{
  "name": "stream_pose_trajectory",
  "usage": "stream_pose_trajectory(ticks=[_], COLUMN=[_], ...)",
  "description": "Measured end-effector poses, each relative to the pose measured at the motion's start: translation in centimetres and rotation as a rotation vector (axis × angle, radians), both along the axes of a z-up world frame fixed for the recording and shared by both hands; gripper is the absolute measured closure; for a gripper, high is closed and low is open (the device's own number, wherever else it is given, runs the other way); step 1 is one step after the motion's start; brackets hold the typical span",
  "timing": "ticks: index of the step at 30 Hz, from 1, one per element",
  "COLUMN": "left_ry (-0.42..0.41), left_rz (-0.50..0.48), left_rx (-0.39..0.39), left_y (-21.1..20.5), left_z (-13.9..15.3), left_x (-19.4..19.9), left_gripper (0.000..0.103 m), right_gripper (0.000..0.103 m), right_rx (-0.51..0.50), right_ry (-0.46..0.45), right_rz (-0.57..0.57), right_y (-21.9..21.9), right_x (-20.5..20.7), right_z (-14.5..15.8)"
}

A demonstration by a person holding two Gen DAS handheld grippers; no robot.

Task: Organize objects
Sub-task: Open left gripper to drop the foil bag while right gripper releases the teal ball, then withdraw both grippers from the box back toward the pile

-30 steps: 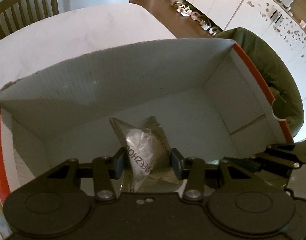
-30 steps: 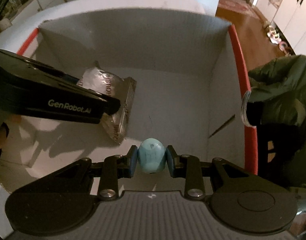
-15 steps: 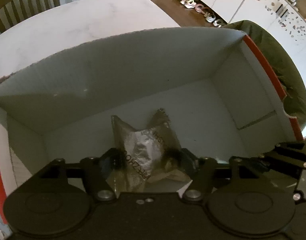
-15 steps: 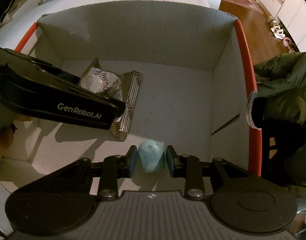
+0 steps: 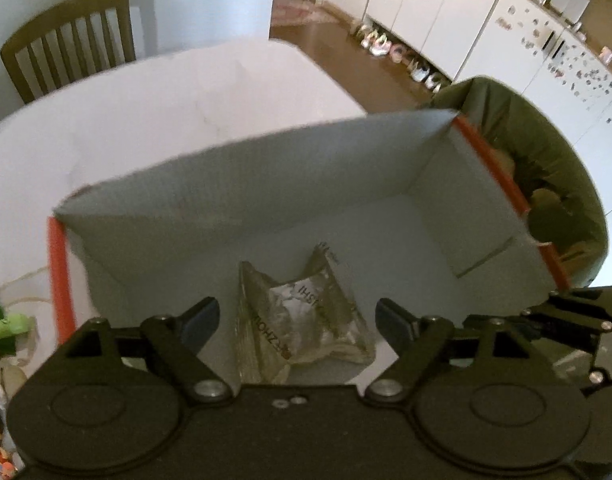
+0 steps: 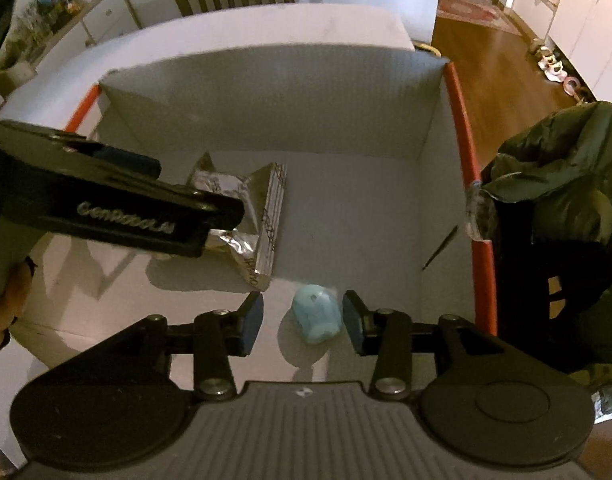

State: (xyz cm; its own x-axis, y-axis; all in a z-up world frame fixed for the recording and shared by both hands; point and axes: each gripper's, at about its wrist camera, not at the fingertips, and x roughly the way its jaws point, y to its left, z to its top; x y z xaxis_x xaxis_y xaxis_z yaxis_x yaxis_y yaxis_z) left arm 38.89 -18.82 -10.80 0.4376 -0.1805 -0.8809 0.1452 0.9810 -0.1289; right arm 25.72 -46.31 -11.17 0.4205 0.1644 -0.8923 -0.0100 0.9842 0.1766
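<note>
A white cardboard box with orange rims (image 5: 210,200) (image 6: 290,92) stands on the white table. A silver foil snack packet (image 5: 306,320) (image 6: 258,216) lies on the box floor. My left gripper (image 5: 297,316) is open above it, jaws wide apart and not touching it. It also shows in the right wrist view (image 6: 178,216), covering part of the packet. A small light-blue egg-shaped object (image 6: 317,314) lies on the box floor near the front right. My right gripper (image 6: 302,318) is open around it, pads apart from it.
A green jacket (image 5: 546,184) (image 6: 562,184) hangs over a chair right of the box. A wooden chair (image 5: 70,44) stands behind the table (image 5: 146,120). Green and white items (image 5: 2,320) lie on the table left of the box.
Both grippers opened and lifted back. The foil packet dropped from the left gripper onto the box floor; the blue object dropped from the right gripper and lies on the floor.
</note>
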Motion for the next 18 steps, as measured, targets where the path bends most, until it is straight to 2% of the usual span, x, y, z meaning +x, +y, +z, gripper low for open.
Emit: stream_pose_trajectory(ticks=[3, 6, 18], left_ry=[-0.043, -0.087, -0.224], left_rz=[0.0, -0.001, -0.008], left_rx=[-0.015, -0.025, -0.042], left_y=[0.1, 0.3, 2.3], left_z=[1.7, 3.4, 8.1], left_x=[-1.2, -2.6, -8.3], left_gripper=[0.019, 0.019, 0.018], right_gripper=[0.06, 0.054, 0.053], right_rx=[0.001, 0.005, 0.016], right_ry=[-0.038, -0.073, -0.194], right_rz=[-0.005, -0.012, -0.026], right_y=[0.1, 0.5, 2.4], right_x=[-0.5, -1.3, -3.6], right_z=[0.9, 1.8, 6.1])
